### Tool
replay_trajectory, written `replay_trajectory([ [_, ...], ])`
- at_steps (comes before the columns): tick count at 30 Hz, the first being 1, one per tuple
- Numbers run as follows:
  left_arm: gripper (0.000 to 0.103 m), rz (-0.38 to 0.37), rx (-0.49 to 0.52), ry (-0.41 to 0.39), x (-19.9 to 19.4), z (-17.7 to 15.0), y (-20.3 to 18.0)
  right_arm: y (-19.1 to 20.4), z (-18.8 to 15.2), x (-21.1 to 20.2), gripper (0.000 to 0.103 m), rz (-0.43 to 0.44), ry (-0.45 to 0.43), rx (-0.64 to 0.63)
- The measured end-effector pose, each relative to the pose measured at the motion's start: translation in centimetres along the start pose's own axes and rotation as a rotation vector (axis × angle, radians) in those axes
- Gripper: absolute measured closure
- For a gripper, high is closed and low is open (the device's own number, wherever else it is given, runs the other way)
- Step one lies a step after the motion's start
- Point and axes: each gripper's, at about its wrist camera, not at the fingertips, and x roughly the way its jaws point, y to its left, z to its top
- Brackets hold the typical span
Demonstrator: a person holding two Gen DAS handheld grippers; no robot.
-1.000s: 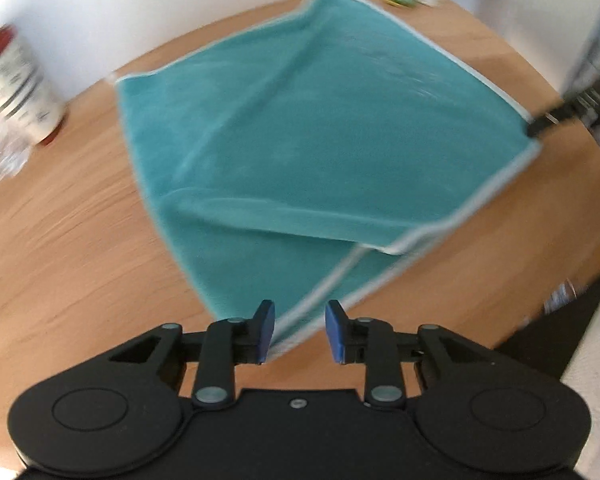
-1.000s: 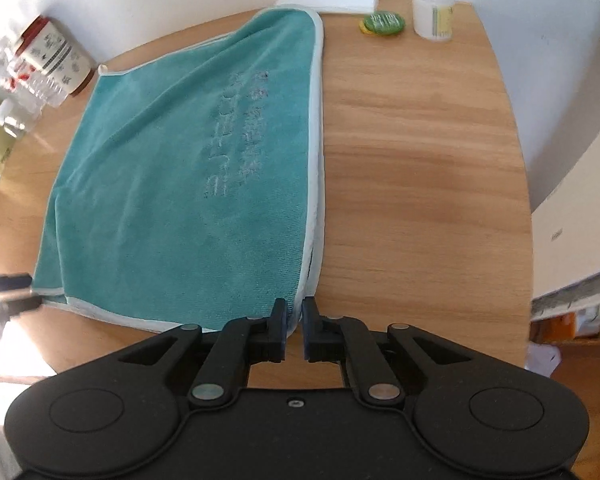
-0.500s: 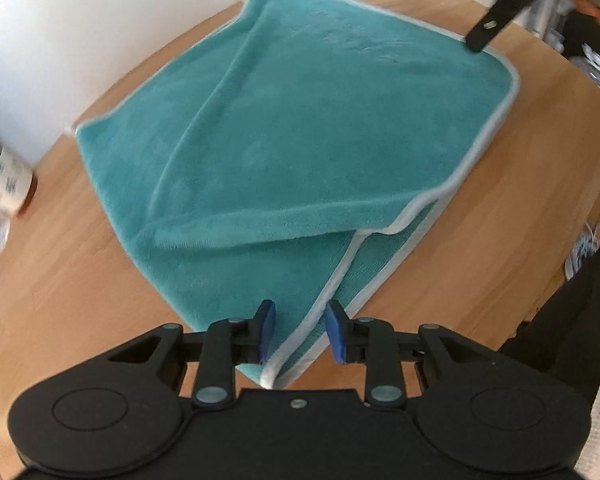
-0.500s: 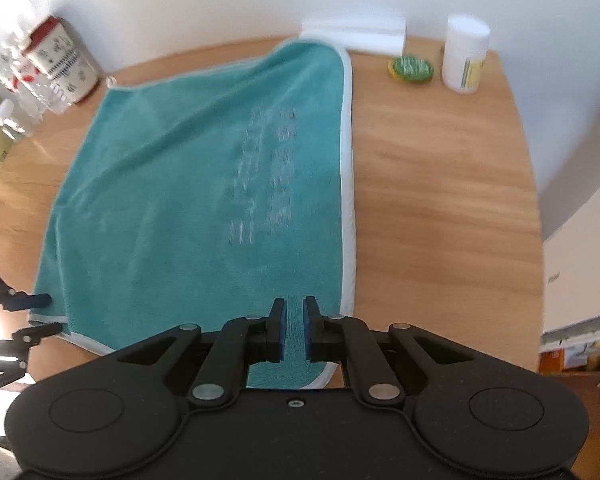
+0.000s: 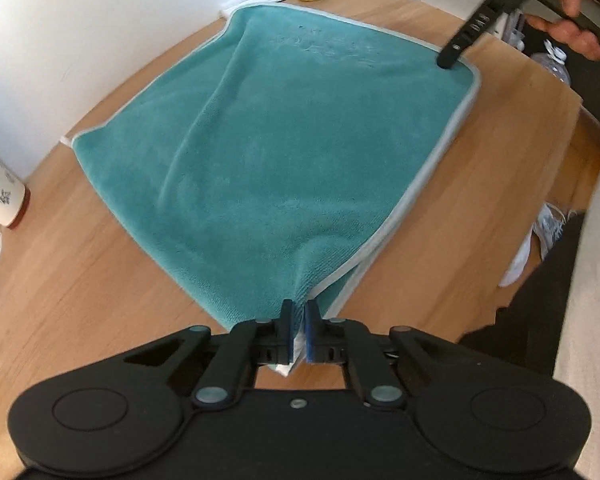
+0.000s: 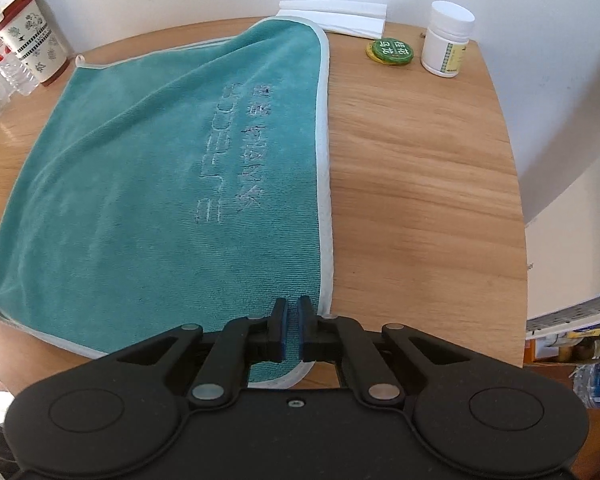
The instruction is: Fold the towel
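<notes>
The towel (image 5: 284, 152) lies on the counter (image 6: 416, 184), folded once: two layers show at the near edge in the left wrist view. The left gripper (image 5: 299, 318) has its jaws closed on the near corner, both layers. The right gripper (image 6: 289, 326) sits over the other near corner w/ jaws almost shut; whether they pinch cloth cannot be told. Judgement: first fold done, approx. halfway; second fold and flattening remain.

Writing: embossed letters on the towel, approx. "SUPECARE", plus characters not legible. The tin (image 6: 389, 51) has green characters. The bottle (image 6: 447, 40) label is too small to read. The canister (image 6: 32, 36) has a patterned print.
</notes>
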Motion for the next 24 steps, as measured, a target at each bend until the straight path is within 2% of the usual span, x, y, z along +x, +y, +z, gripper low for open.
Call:
replay_trajectory([
  [2, 0.098, -0.016, -0.019, 0.018, 0.2, -0.2, 0.3, 0.0, 0.0, -0.1, 0.100, -0.005, 0.000, -0.002],
  [5, 0.096, -0.080, -0.044, 0.043, 0.2, 0.0, 0.8, 0.6, 0.1, 0.1, 0.100, -0.023, 0.004, -0.039],
  [7, 0.085, -0.124, -0.098, 0.045, -0.2, 0.3, 2.0, 0.6, 0.2, 0.1, 0.099, -0.028, 0.007, -0.041],
  [8, 0.064, -0.167, -0.142, 0.053, -0.5, 0.2, 2.9, 0.6, 0.2, 0.1, 0.099, -0.028, 0.009, -0.034],
  [9, 0.061, -0.214, -0.189, 0.063, -0.7, 0.2, 3.9, 0.5, 0.3, 0.1, 0.099, -0.028, 0.012, -0.028],
  [11, 0.060, -0.235, -0.236, 0.039, -1.6, 0.1, 5.3, 0.4, 0.5, 0.1, 0.096, -0.030, 0.019, -0.031],
  [15, 0.060, -0.174, -0.304, -0.003, -2.1, 0.7, 7.8, 0.6, 0.5, 0.1, 0.093, -0.039, 0.040, -0.052],
  [17, 0.060, -0.092, -0.362, -0.023, -1.1, 1.8, 8.6, 0.6, 0.6, 0.2, 0.093, -0.039, 0.039, -0.069],
  [19, 0.060, -0.025, -0.376, -0.033, 0.0, 3.0, 8.5, 0.5, 0.6, 0.2, 0.093, -0.042, 0.041, -0.053],
  [23, 0.061, 0.118, -0.369, 0.014, 3.3, 5.1, 8.1, 0.7, 0.5, 0.1, 0.093, -0.059, 0.031, -0.054],
  [24, 0.062, 0.126, -0.375, 0.026, 3.9, 5.3, 8.2, 0.9, 0.3, 0.0, 0.093, -0.068, 0.031, -0.061],
])
